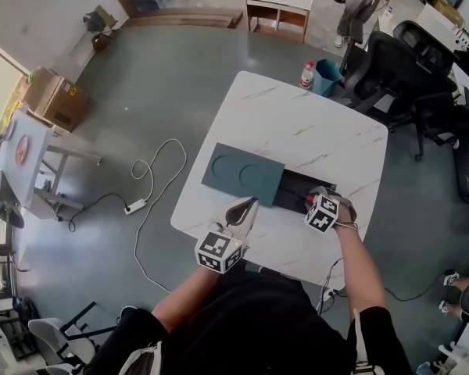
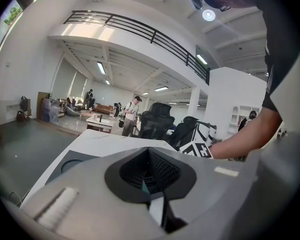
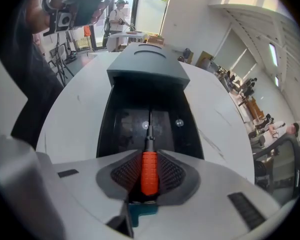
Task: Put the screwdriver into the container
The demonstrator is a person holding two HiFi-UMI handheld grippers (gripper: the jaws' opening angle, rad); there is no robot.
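My right gripper is shut on the screwdriver by its ribbed orange handle. The dark shaft points forward and down into the open black container. In the head view this gripper hangs over the container's right end, and a bit of the orange screwdriver handle shows. The grey-green lid with two round recesses is slid to the left and covers the container's far part. My left gripper rests at the lid's near edge, jaws together, with nothing in them.
The white marble table stands on a grey floor. Black office chairs crowd its right side. A teal bin and a bottle stand by its far corner. A power strip with cable lies at the left.
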